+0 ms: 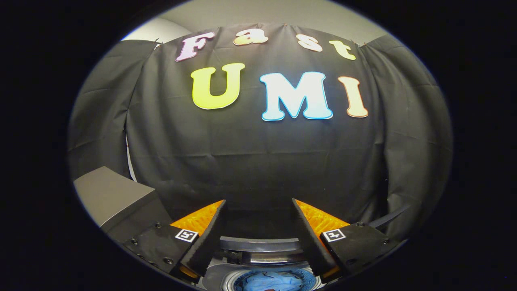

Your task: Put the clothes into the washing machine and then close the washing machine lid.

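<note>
My gripper stands open, its two fingers wide apart with nothing between them, raised and facing the booth's black cloth wall. Below and between the fingers lies the round opening of the washing machine. Blue clothes lie inside the drum. Just beyond the opening, a curved grey edge, seemingly the raised lid, shows between the fingers. The gripper touches neither the clothes nor the lid.
A grey box-like surface stands to the left of the fingers, close to the left finger. The black cloth wall hangs straight ahead beyond the machine.
</note>
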The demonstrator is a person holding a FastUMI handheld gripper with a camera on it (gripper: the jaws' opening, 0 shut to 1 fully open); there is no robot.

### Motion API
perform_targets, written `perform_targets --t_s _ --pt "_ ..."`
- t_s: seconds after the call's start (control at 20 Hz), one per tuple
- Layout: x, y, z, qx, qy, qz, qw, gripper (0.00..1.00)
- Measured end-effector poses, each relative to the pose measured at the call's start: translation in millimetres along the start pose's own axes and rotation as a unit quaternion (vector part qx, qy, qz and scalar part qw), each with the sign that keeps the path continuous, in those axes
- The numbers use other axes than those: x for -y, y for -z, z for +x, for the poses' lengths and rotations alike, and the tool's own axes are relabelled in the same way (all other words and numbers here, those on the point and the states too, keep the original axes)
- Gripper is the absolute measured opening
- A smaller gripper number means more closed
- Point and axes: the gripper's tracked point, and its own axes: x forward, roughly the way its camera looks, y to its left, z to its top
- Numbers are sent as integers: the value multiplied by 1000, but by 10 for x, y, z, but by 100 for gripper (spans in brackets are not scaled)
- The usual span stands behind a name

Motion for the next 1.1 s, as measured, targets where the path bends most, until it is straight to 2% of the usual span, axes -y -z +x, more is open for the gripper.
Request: perform_targets --t_s 0.75,1.1 --pt "-15 287 -462 -3 21 -4 1000 96" --pt "13 595 -706 -22 30 -8 999 97"
